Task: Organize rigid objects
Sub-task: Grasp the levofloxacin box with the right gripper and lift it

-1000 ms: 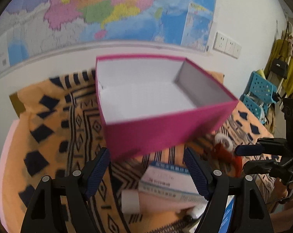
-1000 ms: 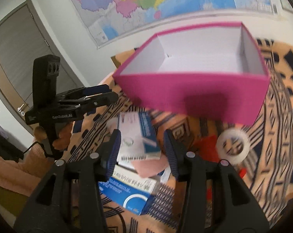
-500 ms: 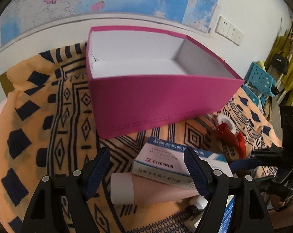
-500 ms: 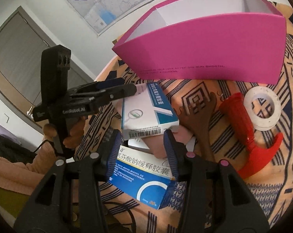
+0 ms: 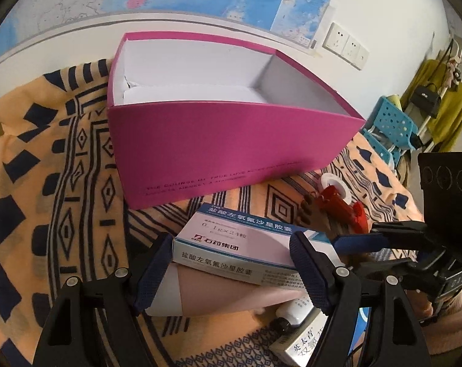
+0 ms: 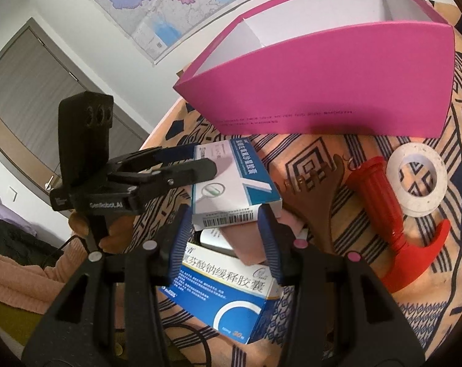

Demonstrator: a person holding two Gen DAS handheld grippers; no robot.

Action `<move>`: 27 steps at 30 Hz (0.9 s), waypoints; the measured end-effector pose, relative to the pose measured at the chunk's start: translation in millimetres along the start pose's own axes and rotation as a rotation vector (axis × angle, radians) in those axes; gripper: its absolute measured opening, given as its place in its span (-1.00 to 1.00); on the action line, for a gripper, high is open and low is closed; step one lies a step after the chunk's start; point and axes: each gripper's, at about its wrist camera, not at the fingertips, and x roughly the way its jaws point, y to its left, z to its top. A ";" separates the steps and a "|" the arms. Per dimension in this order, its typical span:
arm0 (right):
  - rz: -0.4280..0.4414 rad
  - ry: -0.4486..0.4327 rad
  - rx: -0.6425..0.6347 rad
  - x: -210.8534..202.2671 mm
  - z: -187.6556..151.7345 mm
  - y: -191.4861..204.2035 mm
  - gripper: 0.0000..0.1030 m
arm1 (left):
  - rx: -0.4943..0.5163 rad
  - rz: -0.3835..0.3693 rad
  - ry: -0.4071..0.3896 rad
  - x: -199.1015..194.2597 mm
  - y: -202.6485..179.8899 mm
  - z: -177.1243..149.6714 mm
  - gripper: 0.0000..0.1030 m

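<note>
Your left gripper [image 5: 231, 270] has its jaws apart around the white medicine box [image 5: 231, 244] without pressing it; that box lies atop a pink tube [image 5: 218, 296]. Your right gripper [image 6: 223, 238] is also open, straddling the same box's barcode end above a blue medicine box [image 6: 228, 299]. Beyond stands the empty pink box [image 5: 225, 153] on the patterned cloth [image 5: 53, 183]; a red hammer [image 6: 393, 217] and tape roll [image 6: 420, 180] lie beside it.
</note>
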 end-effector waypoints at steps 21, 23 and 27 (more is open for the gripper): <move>0.019 -0.004 0.090 -9.5 -9.4 -15.3 -0.08 | 0.034 -0.024 0.040 4.8 4.6 6.8 0.16; 0.022 -0.012 0.092 -7.3 -8.4 -15.2 -0.08 | 0.045 -0.030 0.049 5.4 1.3 7.6 0.08; 0.026 -0.027 0.083 -5.1 -5.0 -13.1 -0.08 | 0.050 -0.017 0.045 4.2 -2.4 7.7 0.06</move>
